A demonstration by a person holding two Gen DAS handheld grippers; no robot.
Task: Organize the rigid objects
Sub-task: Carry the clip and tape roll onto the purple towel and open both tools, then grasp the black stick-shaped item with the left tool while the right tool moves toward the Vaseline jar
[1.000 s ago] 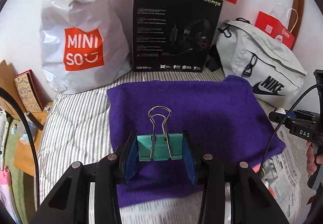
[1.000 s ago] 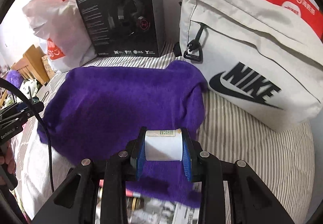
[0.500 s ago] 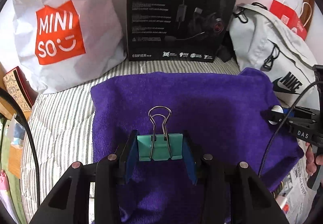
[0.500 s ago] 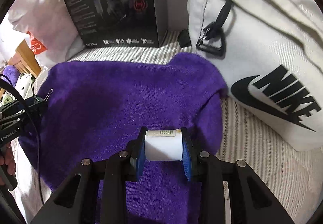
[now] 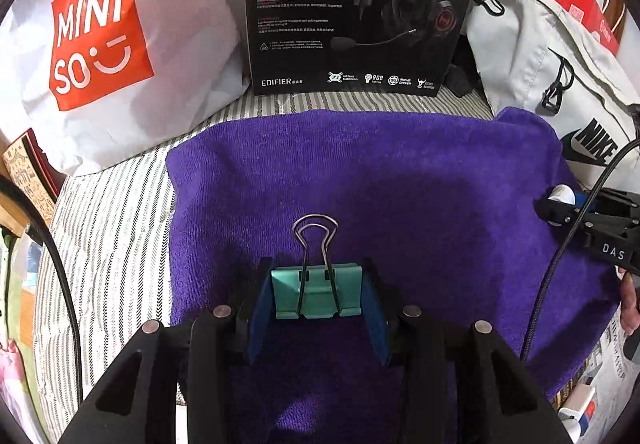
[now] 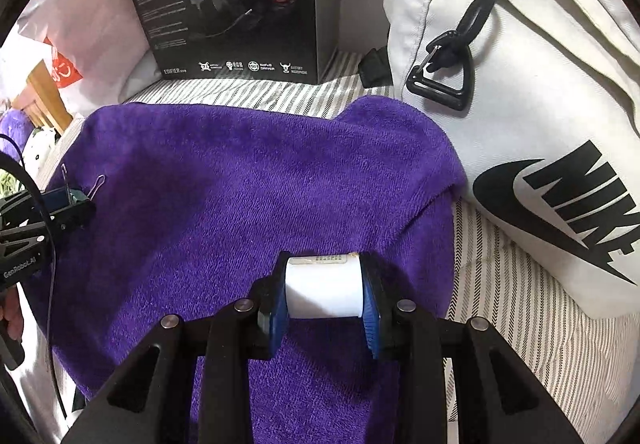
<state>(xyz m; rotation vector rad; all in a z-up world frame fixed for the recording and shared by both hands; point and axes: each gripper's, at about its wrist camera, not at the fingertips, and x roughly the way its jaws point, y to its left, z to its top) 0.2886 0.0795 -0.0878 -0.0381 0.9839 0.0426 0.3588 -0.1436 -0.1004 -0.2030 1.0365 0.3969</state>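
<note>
- Here, the left gripper (image 5: 318, 298) has its blue pads narrowed onto a teal metal binder clip with silver wire handles (image 5: 317, 294), squeezing its two ends; the clip hangs just above the purple terry towel (image 5: 360, 172), handles pointing away from the camera.
- The right gripper (image 6: 325, 290) is closed partway on a small white cylinder with a printed label strip (image 6: 323, 286), pads on its flat end faces, over the towel's right part near the white canvas Nike bag (image 6: 520, 64).
- Risk: the cylinder is round, so if it is let go on the soft pile it could roll toward the towel edge and the striped bedsheet (image 6: 520, 324).
- Risk: the clip is gripped only at its narrow ends; a tilt during release could drop it onto its wire loops and tip it.
- Risk: both grippers work over one towel; converging placements could knock tools together.
- Only the right wrist view shows the clip's handles splayed sideways and the bag's black buckle (image 6: 438, 78).
- Only the left wrist view shows the white Miniso plastic bag (image 5: 104, 56) in full, and newspaper at lower right.
</note>
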